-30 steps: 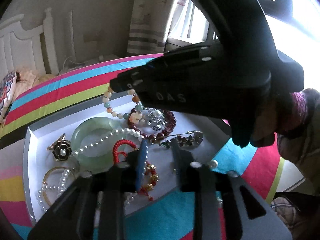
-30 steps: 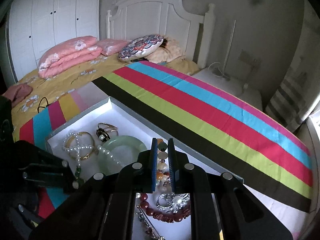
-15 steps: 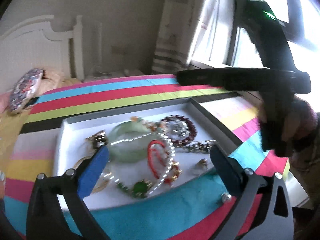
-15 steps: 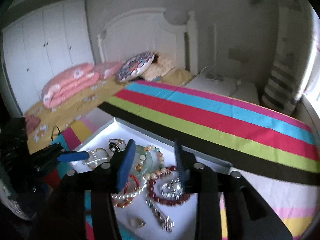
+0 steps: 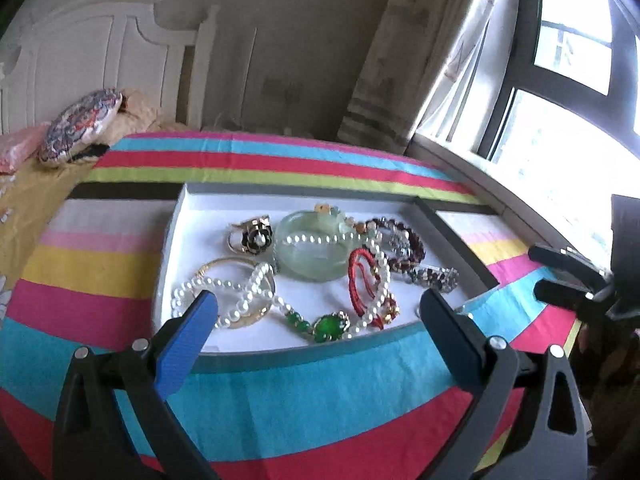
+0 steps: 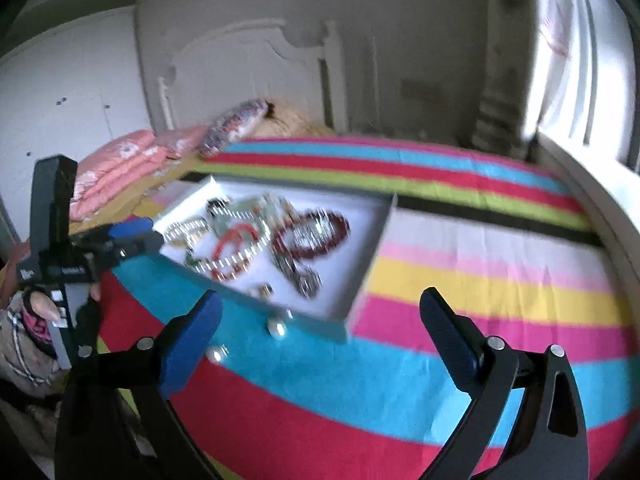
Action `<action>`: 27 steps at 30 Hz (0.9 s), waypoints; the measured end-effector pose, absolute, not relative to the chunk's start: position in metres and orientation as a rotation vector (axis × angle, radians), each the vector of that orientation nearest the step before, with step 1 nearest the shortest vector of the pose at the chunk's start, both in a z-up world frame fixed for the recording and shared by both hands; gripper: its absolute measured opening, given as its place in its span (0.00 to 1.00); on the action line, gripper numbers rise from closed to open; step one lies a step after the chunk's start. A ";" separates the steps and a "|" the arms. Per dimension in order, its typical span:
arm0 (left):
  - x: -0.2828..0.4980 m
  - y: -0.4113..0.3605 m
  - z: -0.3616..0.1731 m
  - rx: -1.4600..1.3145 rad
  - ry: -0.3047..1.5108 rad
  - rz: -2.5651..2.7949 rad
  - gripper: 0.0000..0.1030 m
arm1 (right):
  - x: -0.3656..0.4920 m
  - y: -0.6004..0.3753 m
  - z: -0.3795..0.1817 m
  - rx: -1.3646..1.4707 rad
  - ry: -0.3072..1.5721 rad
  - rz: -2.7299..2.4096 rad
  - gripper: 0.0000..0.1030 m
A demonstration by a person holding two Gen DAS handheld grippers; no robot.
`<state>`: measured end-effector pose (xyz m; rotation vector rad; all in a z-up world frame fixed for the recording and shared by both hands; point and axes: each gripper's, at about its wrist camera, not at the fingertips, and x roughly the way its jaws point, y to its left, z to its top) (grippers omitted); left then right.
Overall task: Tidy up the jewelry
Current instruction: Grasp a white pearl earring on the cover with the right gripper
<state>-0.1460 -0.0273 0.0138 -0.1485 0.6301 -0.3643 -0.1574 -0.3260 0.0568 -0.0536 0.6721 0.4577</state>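
Jewelry lies tangled in a shallow white tray (image 5: 176, 216) on a striped bedspread (image 5: 300, 392), likely gathered there for sorting, while the left gripper (image 5: 316, 312) and right gripper (image 6: 320, 312) both hover released, holding nothing. Only the blurred right view shows two loose pearls (image 6: 277, 327) lying on the bedspread just outside the tray's near edge

Bedroom, striped bedspread (image 5: 280, 392) up front

White headboard (image 5: 100, 60) against the wall, patterned cushion (image 5: 82, 126) and pink pillows (image 6: 120, 164) beside it; curtain (image 5: 400, 80) hangs by the bright window (image 5: 572, 80).
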 end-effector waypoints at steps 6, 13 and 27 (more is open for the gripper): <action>-0.140 -0.027 0.008 -0.154 0.674 -0.367 0.97 | -0.158 -0.303 0.020 -0.090 0.795 0.445 0.57; -0.142 -0.024 0.008 -0.165 0.666 -0.372 0.97 | -0.155 -0.281 0.011 -0.108 0.828 0.444 0.37; -0.145 -0.026 0.009 -0.166 0.655 -0.373 0.97 | -0.155 -0.255 0.009 -0.229 0.795 0.423 0.21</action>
